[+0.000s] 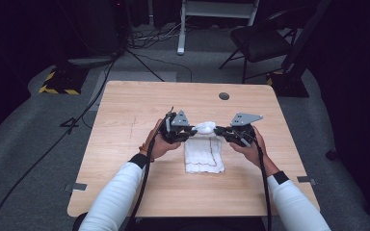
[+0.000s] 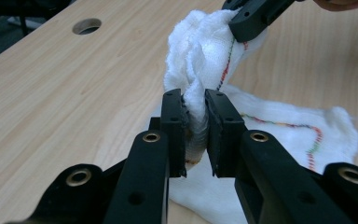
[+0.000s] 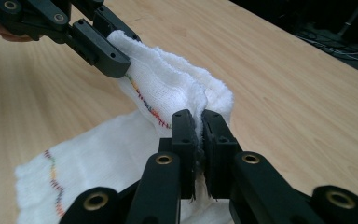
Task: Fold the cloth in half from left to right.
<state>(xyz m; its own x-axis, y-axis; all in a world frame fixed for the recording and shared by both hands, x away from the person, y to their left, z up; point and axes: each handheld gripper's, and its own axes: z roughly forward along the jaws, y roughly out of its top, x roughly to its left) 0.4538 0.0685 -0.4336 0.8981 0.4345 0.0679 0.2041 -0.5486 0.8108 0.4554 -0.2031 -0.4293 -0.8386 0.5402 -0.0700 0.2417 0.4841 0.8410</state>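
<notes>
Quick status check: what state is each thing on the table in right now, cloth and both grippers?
Cloth: white, partly folded, far edge bunched and lifted off the table, near part lying flat.
Left gripper: shut on the cloth's lifted edge.
Right gripper: shut on the same lifted edge, close beside the left one.
Table: wooden, round hole near its far edge.

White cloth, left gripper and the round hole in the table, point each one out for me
white cloth [image 1: 204, 156]: high view, flat part lying on the table.
left gripper [image 2: 196, 114]: left gripper view, midway between its fingertips, clamped on the cloth.
round hole [image 1: 224, 96]: high view, its middle, near the tabletop's far edge.
</notes>
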